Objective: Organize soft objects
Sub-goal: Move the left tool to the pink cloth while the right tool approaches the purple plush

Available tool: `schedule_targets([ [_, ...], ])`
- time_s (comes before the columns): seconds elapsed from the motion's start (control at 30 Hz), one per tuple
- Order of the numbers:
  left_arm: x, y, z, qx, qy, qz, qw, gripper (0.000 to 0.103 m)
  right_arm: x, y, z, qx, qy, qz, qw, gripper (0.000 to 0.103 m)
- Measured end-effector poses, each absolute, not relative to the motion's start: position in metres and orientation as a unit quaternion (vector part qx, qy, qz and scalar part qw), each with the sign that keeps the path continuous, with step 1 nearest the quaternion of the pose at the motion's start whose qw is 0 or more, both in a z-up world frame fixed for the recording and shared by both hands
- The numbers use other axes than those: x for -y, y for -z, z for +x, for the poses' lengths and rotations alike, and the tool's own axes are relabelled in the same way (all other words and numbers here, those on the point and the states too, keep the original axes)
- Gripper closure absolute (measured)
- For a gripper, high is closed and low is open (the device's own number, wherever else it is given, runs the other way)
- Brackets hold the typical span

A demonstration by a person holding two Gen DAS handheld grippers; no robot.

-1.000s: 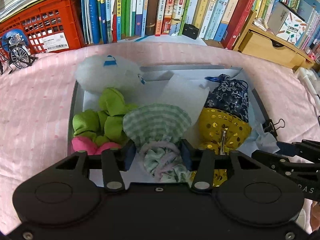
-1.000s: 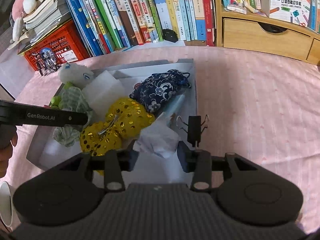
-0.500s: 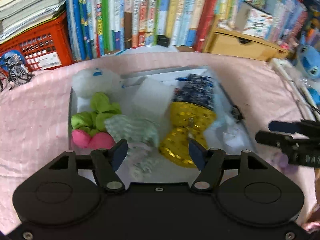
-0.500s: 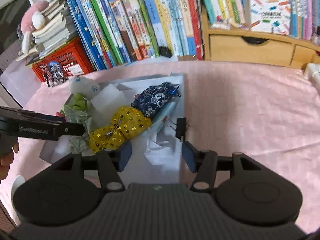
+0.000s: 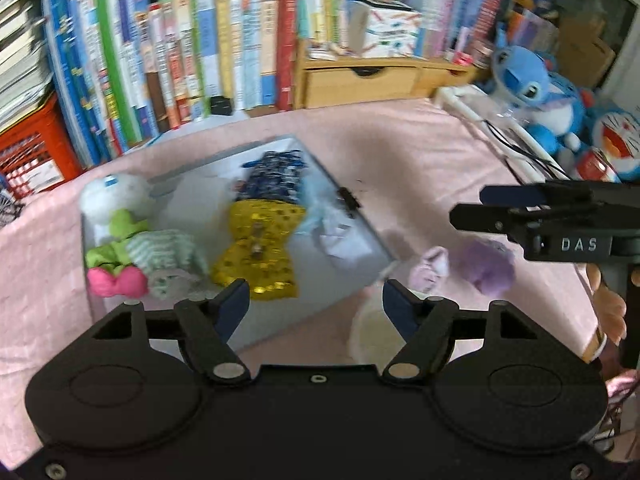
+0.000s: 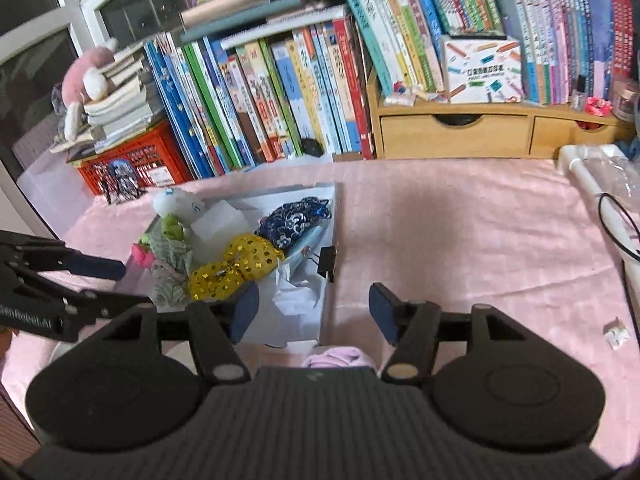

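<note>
Mostly done, I judge: ahead-left of the left gripper [image 5: 316, 306], jaws opening on nothing, the box [image 5: 360, 220] holds plush toy [image 5: 114, 196], striped cloth [image 5: 168, 246], sequin bow [image 5: 258, 246] and blue pouch [image 5: 276, 180]. Right of it, purple scrunchies [image 5: 486, 266] lie outside; the right gripper [image 6: 314, 312], opening too, is empty.

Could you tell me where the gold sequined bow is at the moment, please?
In the left wrist view the gold sequined bow lies inside the shallow white box, near its middle, between the green striped fabric on its left and the navy floral pouch just beyond it.
</note>
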State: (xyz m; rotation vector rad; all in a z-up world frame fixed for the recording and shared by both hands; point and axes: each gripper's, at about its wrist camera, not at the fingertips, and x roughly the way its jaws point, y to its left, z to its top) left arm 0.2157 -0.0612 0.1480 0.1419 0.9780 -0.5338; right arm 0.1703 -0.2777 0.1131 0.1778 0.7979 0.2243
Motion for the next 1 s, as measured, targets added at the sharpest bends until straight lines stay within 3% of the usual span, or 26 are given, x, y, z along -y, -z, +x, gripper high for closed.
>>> schedule_targets([
  [0.37,0.110,-0.154,0.204,-0.472,0.275,0.101,0.832,0.031,0.318,-0.125,0.136,-0.360,-0.095,0.096,0.923,0.025],
  [0.83,0.191,-0.122,0.204,-0.491,0.299,0.175,0.799,0.031,0.366,-0.095,0.122,-0.384,-0.056,0.111,0.915,0.025],
  [1.0,0.217,-0.102,0.205,-0.501,0.308,0.219,0.779,0.036,0.378,-0.083,0.122,-0.397,-0.047,0.120,0.909,0.024],
])
